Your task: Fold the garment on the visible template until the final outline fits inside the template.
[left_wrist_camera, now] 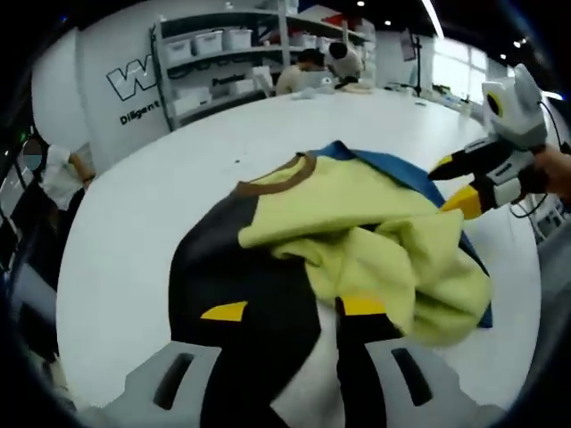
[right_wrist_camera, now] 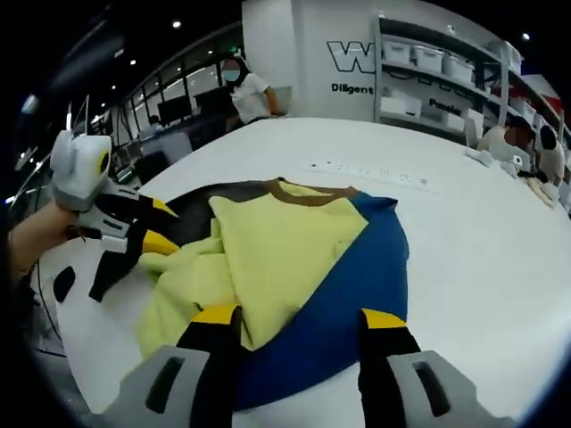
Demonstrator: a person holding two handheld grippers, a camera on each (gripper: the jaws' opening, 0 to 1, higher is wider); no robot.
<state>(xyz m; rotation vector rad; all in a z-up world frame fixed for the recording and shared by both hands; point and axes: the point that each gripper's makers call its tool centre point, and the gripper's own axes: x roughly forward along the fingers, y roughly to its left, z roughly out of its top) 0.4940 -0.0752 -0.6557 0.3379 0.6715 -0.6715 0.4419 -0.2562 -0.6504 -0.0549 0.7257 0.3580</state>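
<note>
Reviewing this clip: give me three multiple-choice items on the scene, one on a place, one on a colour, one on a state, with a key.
1. Where does the garment lie?
A. on the white table
B. on a shelf
C. on the floor

2. What colour is the garment's collar?
A. red
B. brown
C. white

3. What is the state of the garment's near part in the left gripper view?
A. flat and smooth
B. rolled into a tube
C. bunched in loose folds

Key: 1 A, white tabletop shows on all sides of the cloth. 2 B, a brown band rims the neck opening above the yellow panel. 3 C, the yellow cloth heaps up in folds beside the left tool; the right tool has blue cloth between its tips.
</note>
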